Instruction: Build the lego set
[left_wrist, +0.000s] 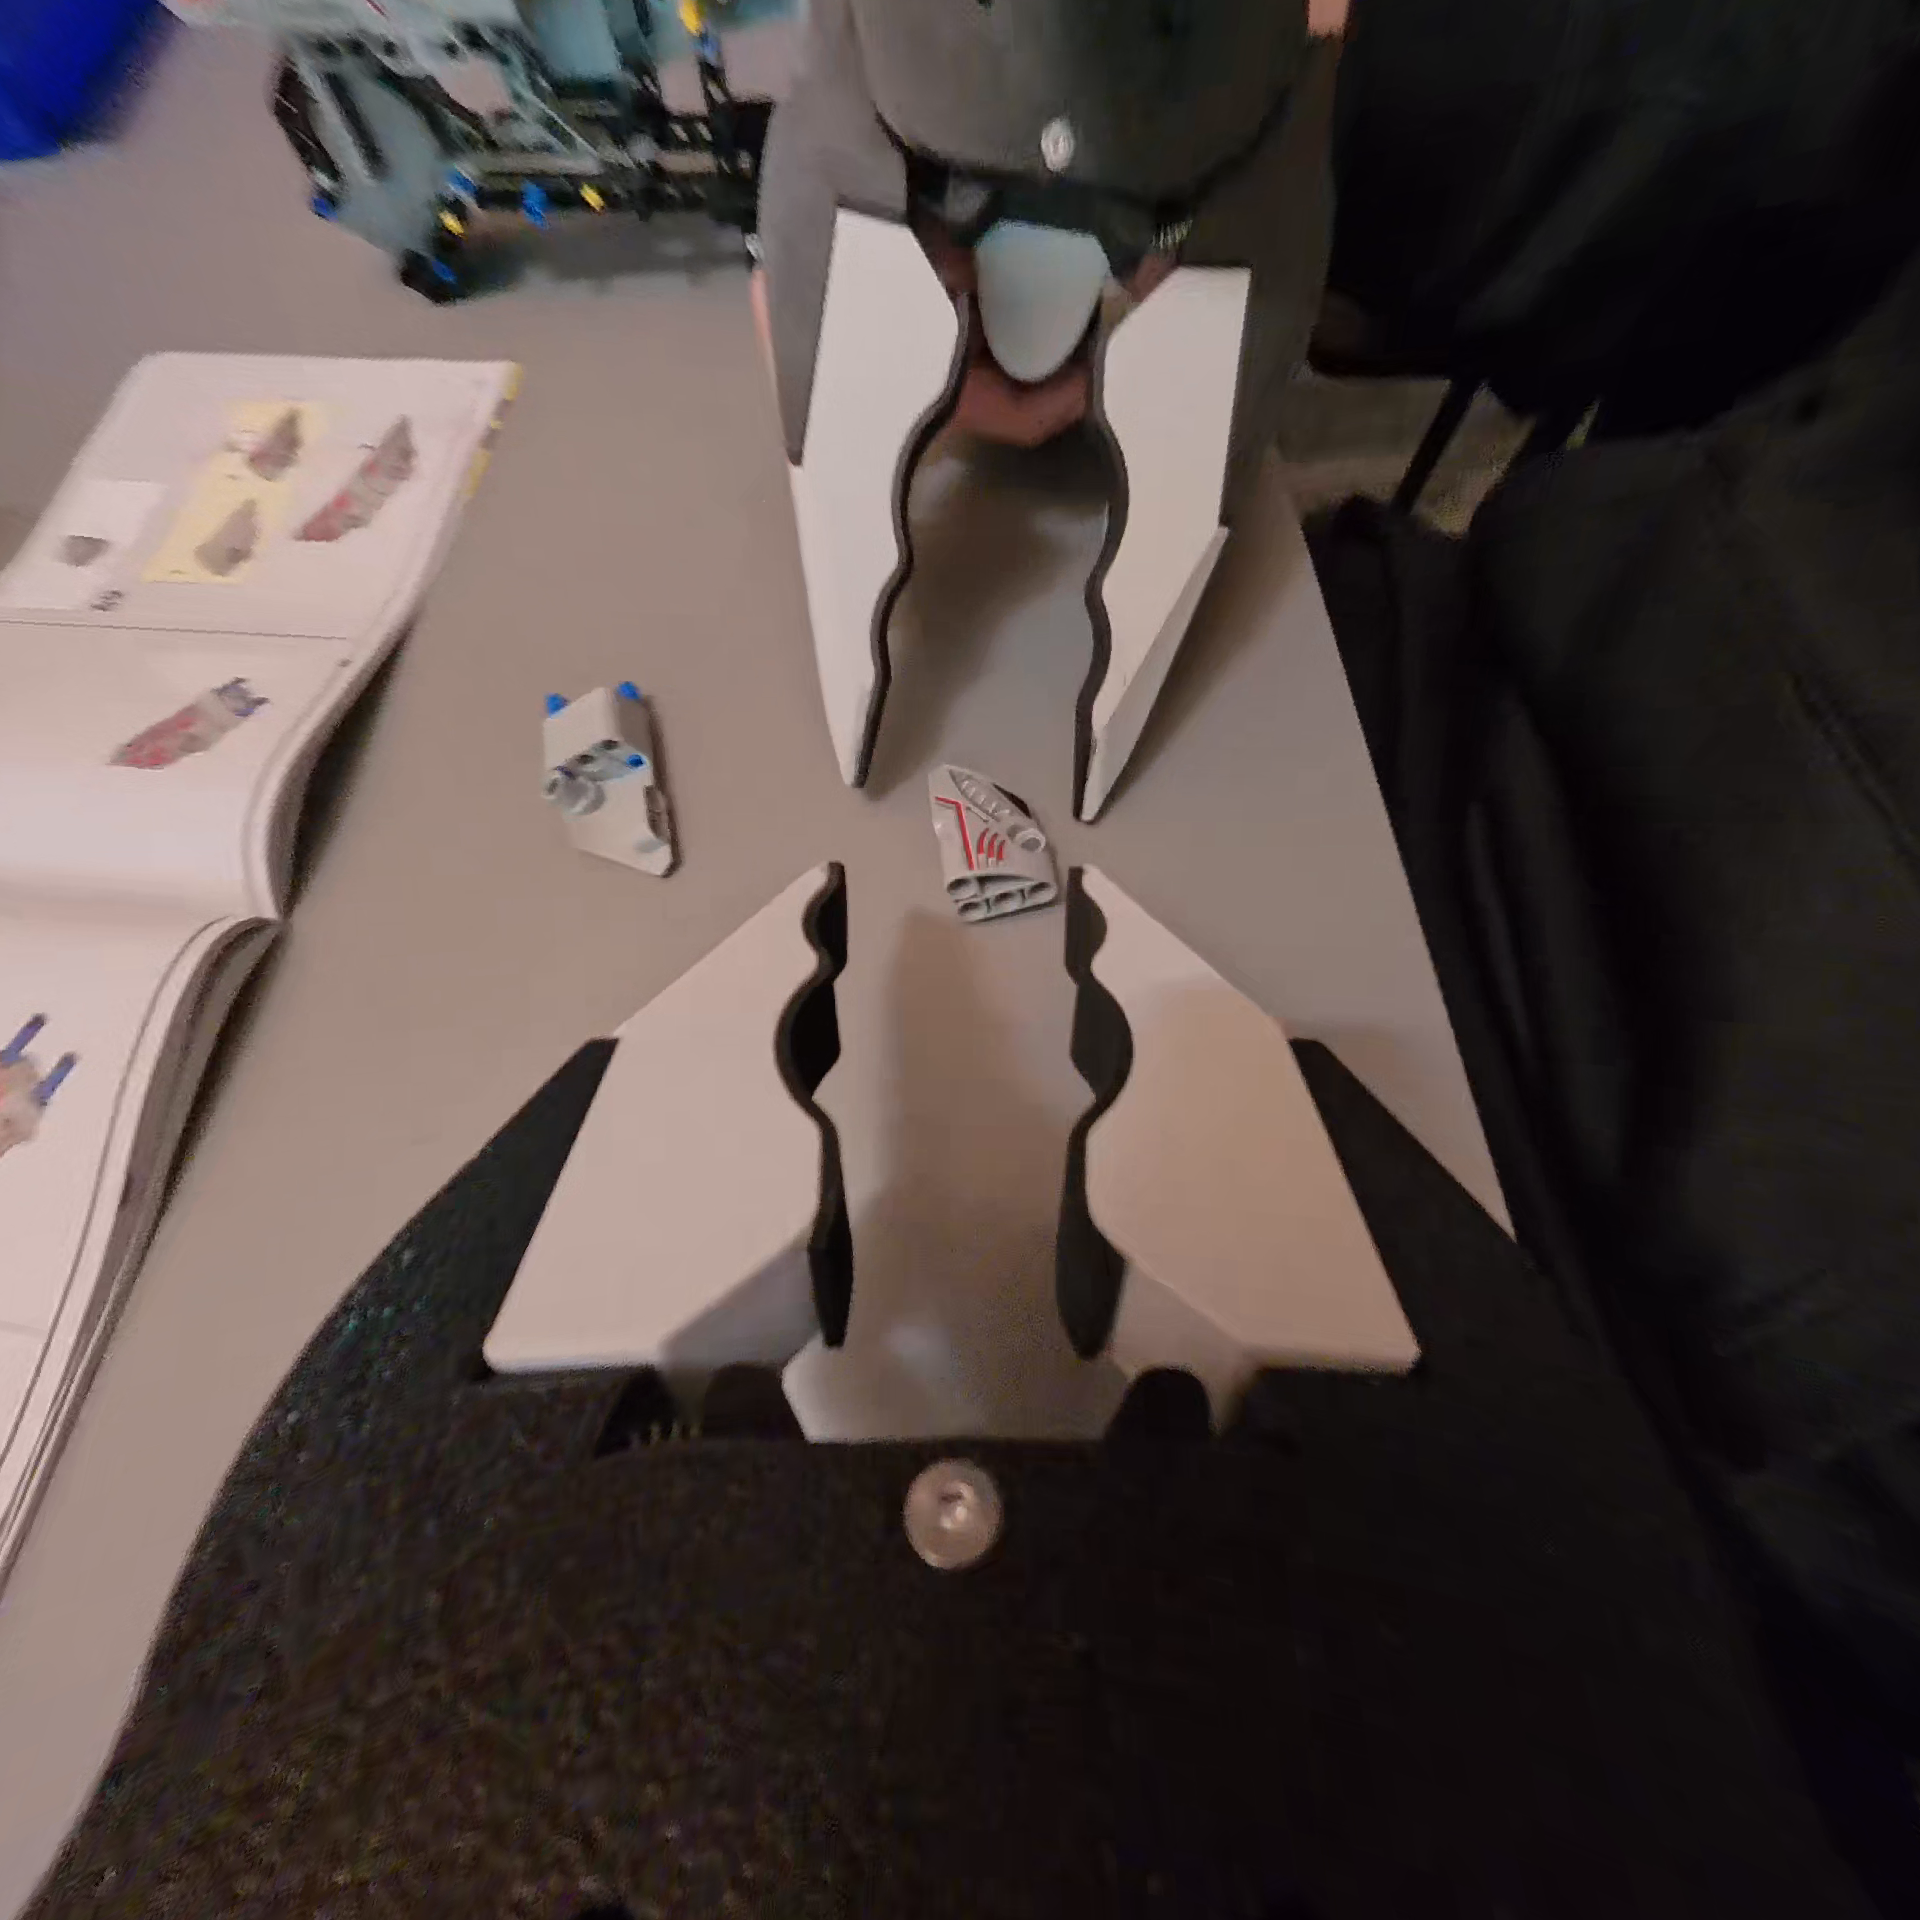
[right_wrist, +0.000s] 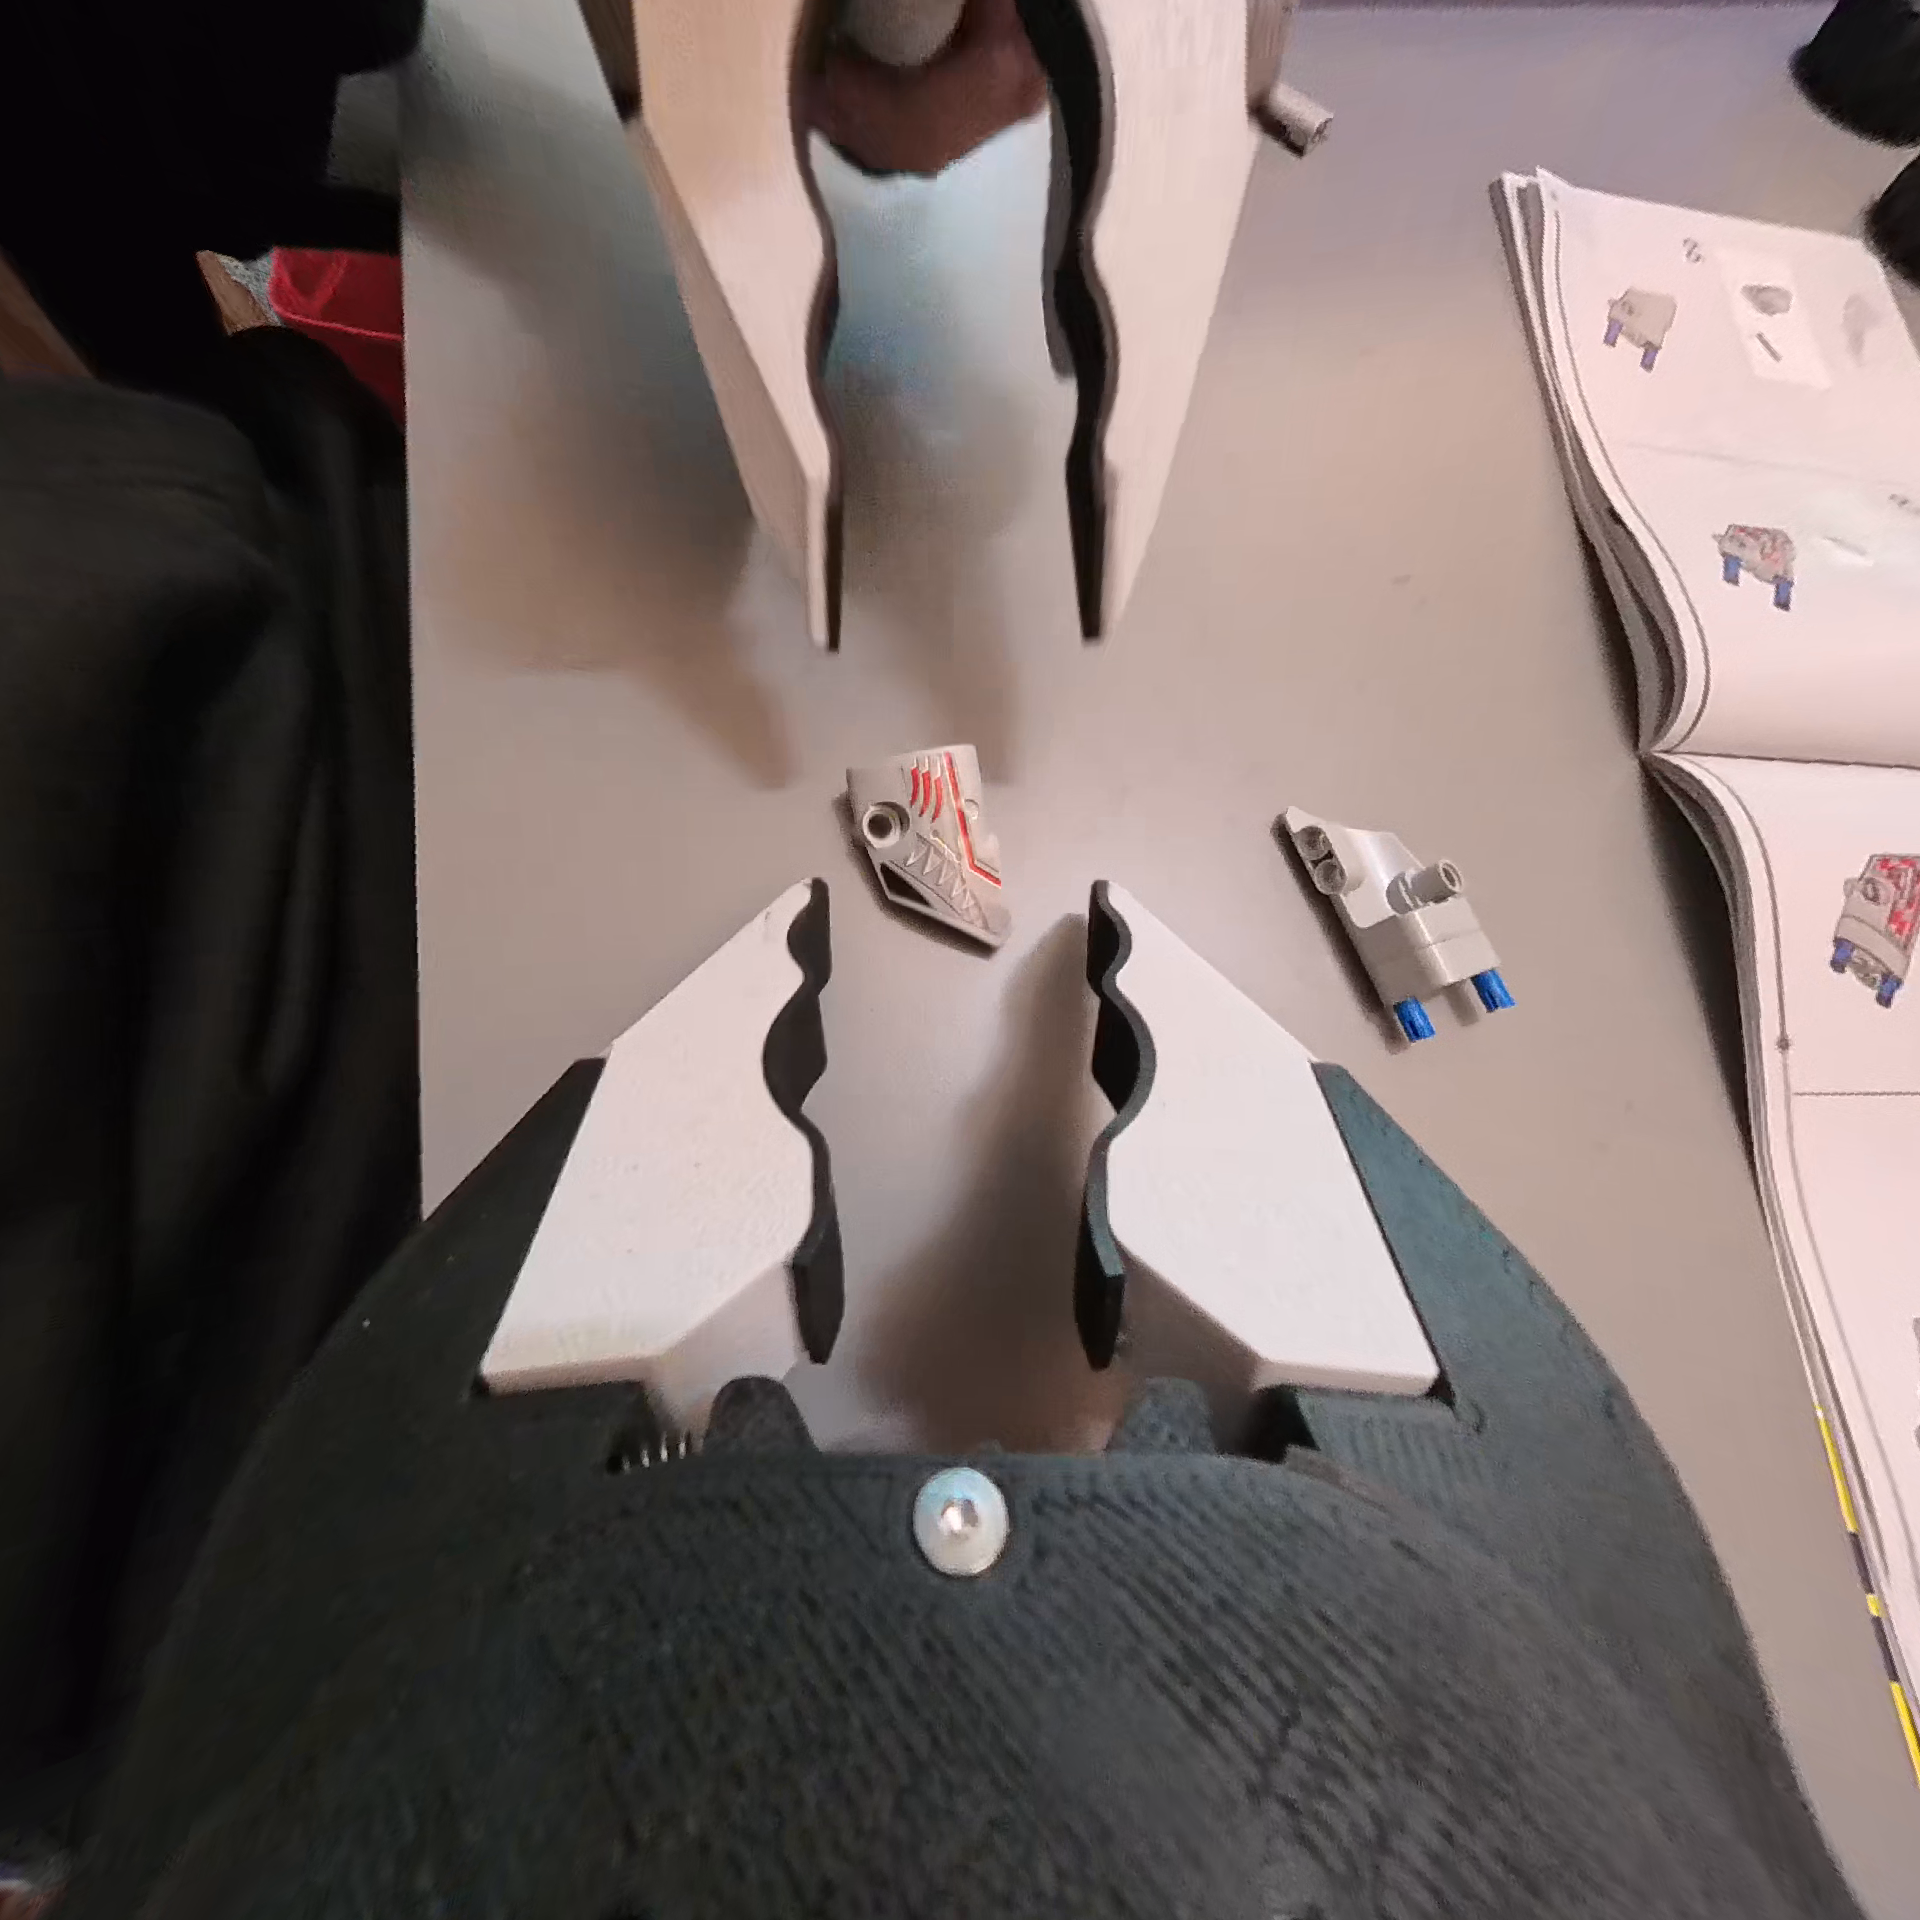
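A small grey curved panel with red stripes (left_wrist: 989, 844) lies on the grey table between the two grippers. It also shows in the right wrist view (right_wrist: 928, 847). My left gripper (left_wrist: 956, 883) is open and empty, its tips just short of the panel. My right gripper (right_wrist: 956, 899) is open and empty, facing it from the opposite side; it shows in the left wrist view (left_wrist: 971, 795). The left gripper shows in the right wrist view (right_wrist: 961, 634). A small grey sub-assembly with blue pins (left_wrist: 611, 779) lies apart from the panel, and shows in the right wrist view (right_wrist: 1392, 920).
An open instruction booklet (left_wrist: 177, 665) lies at the left; it shows in the right wrist view (right_wrist: 1787, 582). A large grey and black lego model (left_wrist: 499, 125) stands at the back. The table edge (left_wrist: 1382, 790) runs close to the panel, with dark fabric beyond. The gap from one gripper's tips to the other's is roughly 5 centimeters.
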